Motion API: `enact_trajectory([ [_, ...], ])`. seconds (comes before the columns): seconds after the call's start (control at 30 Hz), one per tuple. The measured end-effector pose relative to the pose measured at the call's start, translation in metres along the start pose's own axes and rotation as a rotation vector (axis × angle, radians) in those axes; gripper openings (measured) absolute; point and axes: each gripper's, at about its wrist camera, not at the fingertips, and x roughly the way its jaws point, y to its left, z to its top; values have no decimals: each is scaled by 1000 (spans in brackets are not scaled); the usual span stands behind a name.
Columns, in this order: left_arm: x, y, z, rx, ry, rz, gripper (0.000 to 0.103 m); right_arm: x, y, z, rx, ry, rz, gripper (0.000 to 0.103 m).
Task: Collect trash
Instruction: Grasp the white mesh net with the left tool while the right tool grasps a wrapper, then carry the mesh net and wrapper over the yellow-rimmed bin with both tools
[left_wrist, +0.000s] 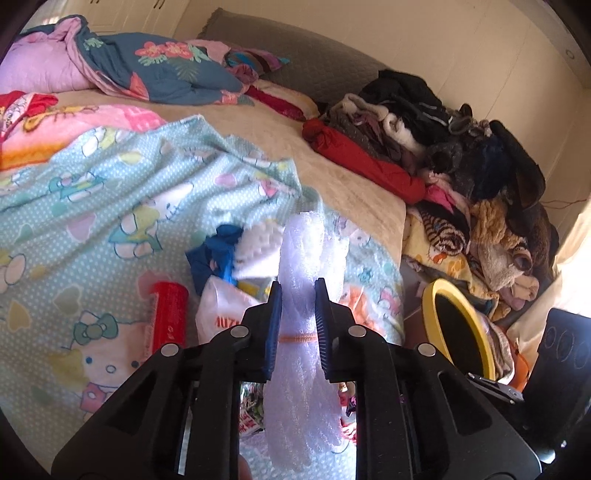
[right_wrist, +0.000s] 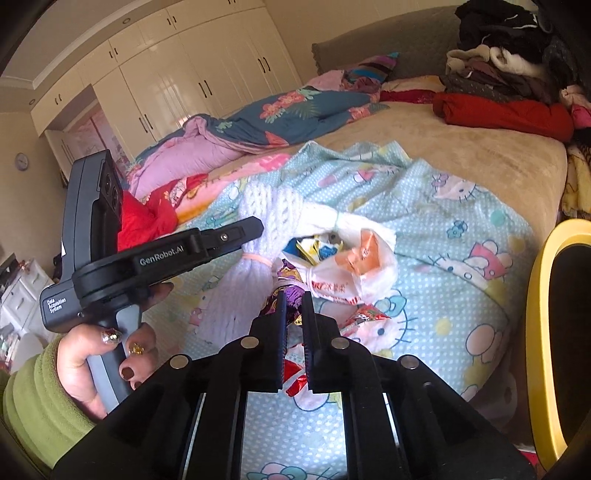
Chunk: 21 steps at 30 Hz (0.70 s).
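My left gripper (left_wrist: 298, 291) is shut on a white foam-net bundle (left_wrist: 301, 254) bound by an orange rubber band; the bundle stands up between the blue pads. In the right wrist view the same bundle (right_wrist: 258, 210) hangs from that gripper, held by a hand (right_wrist: 92, 354) in a green sleeve. My right gripper (right_wrist: 294, 301) is shut on a shiny purple snack wrapper (right_wrist: 290, 278) at the edge of a trash pile. A white plastic bag with orange print (right_wrist: 354, 266) and a red wrapper (right_wrist: 365, 314) lie beside it. A red can (left_wrist: 170, 314) lies left of the bag (left_wrist: 221, 314).
All of this lies on a cartoon-print blanket (left_wrist: 110, 192) over a bed. A yellow-rimmed black bin (left_wrist: 458, 325) stands at the bed's right side, also in the right wrist view (right_wrist: 543, 332). Piled clothes (left_wrist: 424, 122) fill the far right. Quilts (right_wrist: 258, 122) lie towards the wardrobe.
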Motion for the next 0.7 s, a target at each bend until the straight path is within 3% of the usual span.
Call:
enact_trajectory([
  [0.33,-41,-12,27,-3,-117,-29,12,-30,18,20,-81,-96,-14,8],
  [0.7,-55,-38,34,28,-163,-47,12,-56,15,28,-96,-158,-40,7],
])
